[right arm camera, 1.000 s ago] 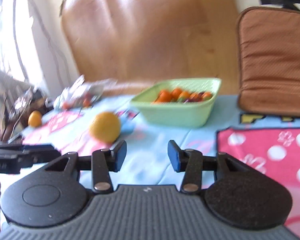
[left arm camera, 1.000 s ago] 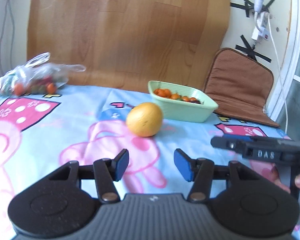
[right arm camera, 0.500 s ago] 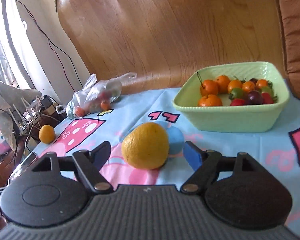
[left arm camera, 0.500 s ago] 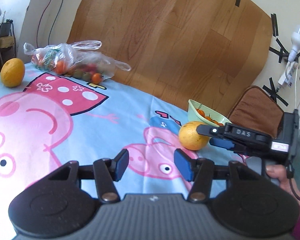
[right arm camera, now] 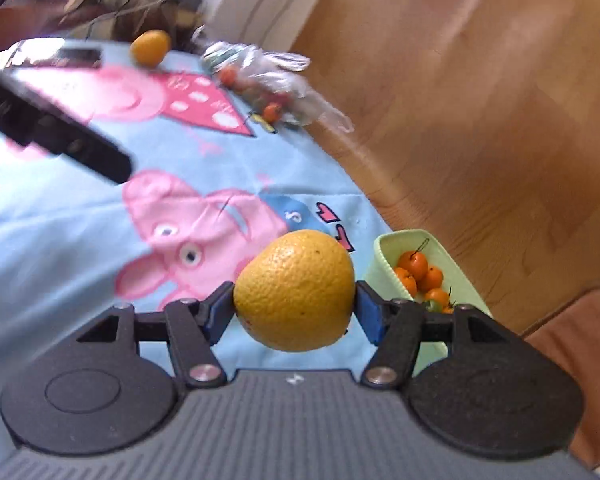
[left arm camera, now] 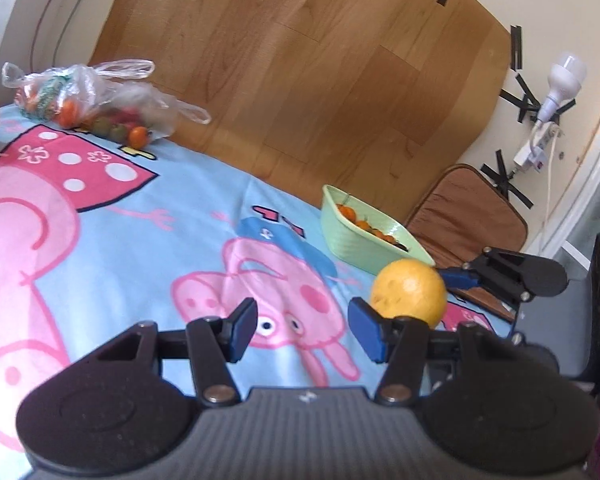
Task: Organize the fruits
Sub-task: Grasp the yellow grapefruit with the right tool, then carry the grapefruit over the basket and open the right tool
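The large orange (right arm camera: 296, 294) is clamped between the closing blue pads of the right gripper (right arm camera: 294, 312), just beside the green bowl (right arm camera: 396, 242). The left gripper (left arm camera: 302, 330) is held parted, empty, nearer than the bowl.

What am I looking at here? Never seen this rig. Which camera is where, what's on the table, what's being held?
No robot arm: a person carries a two-finger gripper in each hand, each with a fisheye camera looking along its fingers. In the right wrist view, the right gripper is closing its blue pads on a large orange. In the left wrist view, the left gripper is open with nothing between its pads. On the cartoon-pig tablecloth sit a green bowl of small tomatoes, a plastic bag of more, and a second orange at the far edge.
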Available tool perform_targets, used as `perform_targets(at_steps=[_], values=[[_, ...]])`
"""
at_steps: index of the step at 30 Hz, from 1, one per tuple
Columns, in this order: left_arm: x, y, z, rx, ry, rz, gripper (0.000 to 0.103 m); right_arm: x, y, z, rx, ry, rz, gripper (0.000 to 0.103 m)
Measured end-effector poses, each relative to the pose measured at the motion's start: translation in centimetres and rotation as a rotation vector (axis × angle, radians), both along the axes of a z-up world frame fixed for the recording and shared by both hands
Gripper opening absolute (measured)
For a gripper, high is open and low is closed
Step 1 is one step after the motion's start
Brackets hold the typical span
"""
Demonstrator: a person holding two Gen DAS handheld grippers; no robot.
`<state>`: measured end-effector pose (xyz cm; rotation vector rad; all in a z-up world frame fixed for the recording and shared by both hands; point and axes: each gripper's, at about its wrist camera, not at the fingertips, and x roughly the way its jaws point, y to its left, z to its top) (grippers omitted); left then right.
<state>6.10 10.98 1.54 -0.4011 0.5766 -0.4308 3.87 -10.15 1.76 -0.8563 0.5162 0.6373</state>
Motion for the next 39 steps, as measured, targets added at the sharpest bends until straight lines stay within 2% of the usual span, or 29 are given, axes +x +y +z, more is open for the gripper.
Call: perform_targets(at_steps=[3,5,7,10,11,14,17,23,24,27,32,36,39], values=[[0.3,-1.5,0.4,-0.003,0.004,-0.049,0.051,-2.4,1.1,-2.2,-0.107,-0.028,0.118,0.066],[0.3,-2.3,0.7,0.004,0.000,-0.075,0.052,-3.4,1.4,-3.3,-0.113,-0.126,0.129,0.071],[0.3,-3.0,0.7,0.019,0.005,-0.091,0.053,-3.4,0.9,-3.1,-0.057,-0.123,0.102,0.073],[0.4,-3.6,0.6,0.036,0.016,-0.106,0.053,-2.7,-0.8,-1.4,0.117,-0.055,0.035,0.079],[0.5,-3.7,0.6,0.044,0.016,-0.098,0.057,-2.5,-1.5,-1.0,0.176,-0.032,0.012,0.080],[0.8,-3.6,0.5,0.039,0.011,-0.093,0.059,-0.8,-3.7,-0.1,0.360,0.094,-0.065,0.082],[1.3,-3.3,0.2,0.037,0.032,-0.085,0.059,0.6,-5.2,0.0,0.500,0.202,-0.115,0.082],[1.6,-2.5,-0.1,0.036,0.049,-0.064,0.059,1.6,-4.4,-1.0,0.650,0.340,-0.150,0.082],[1.7,-2.5,-0.2,0.031,0.060,-0.073,0.055,1.8,-4.1,-1.2,0.668,0.367,-0.152,0.082],[1.6,-2.7,-0.7,0.045,0.055,-0.079,0.054,0.7,-3.4,-2.0,0.695,0.456,-0.142,0.069],[1.9,-2.9,-0.5,0.012,0.067,-0.086,0.053,0.1,-3.7,-1.8,0.706,0.431,-0.158,0.068],[3.8,-5.2,2.0,0.046,-0.017,-0.135,0.053,1.2,-6.0,0.0,0.766,0.348,-0.191,0.068],[7.6,-7.7,4.0,0.075,-0.082,-0.182,0.052,3.4,-7.9,1.7,0.778,0.241,-0.244,0.068]])
